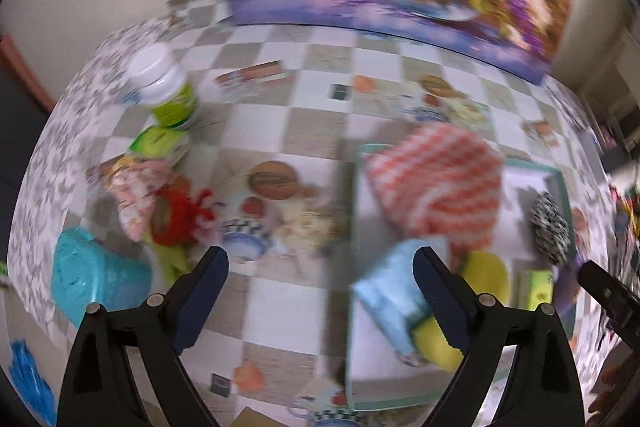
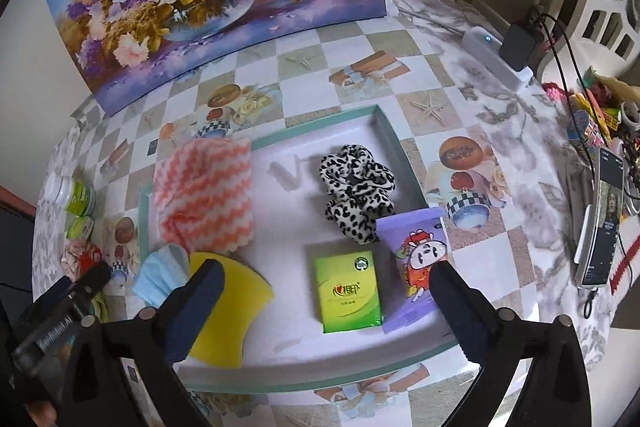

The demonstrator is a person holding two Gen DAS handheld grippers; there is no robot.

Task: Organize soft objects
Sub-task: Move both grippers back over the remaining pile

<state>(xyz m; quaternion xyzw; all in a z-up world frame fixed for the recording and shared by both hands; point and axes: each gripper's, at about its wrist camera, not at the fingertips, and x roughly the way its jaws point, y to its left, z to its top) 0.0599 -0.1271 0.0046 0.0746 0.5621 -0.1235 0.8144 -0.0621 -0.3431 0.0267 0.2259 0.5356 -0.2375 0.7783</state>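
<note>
Both grippers hang over the desk (image 2: 492, 99) with nothing between their fingers: the left gripper (image 1: 320, 291) is spread wide at the bottom of its blurred view, and the right gripper (image 2: 328, 307) is spread just as wide at the bottom of its own.

My reading is that sorting is mid-way: six soft things already lie in the teal-rimmed tray (image 2: 372, 111), and a few remain outside it.

In the right wrist view, nearest the fingers at lower centre, lie one yellow cloth (image 2: 240, 291), one green tissue pack (image 2: 347, 293) and one purple cartoon packet (image 2: 416, 259). At lower left, one blue face mask (image 2: 160, 271) overhangs the tray's rim. Further up sit one leopard-print scrunchie (image 2: 356, 183) at centre and one orange-and-white striped cloth (image 2: 204, 195) to its left.

In the left wrist view, at left of frame and well apart from the tray, I count one red fluffy item (image 1: 176, 215) touching one floral pouch (image 1: 136, 191), and one turquoise soft object (image 1: 92, 279) at lower left. Two green-labelled containers (image 1: 168, 95) stand beyond them at upper left.

The next move probably calls for the left gripper to swing toward that cluster, close on one soft piece and carry it to a bare part of the tray.
</note>
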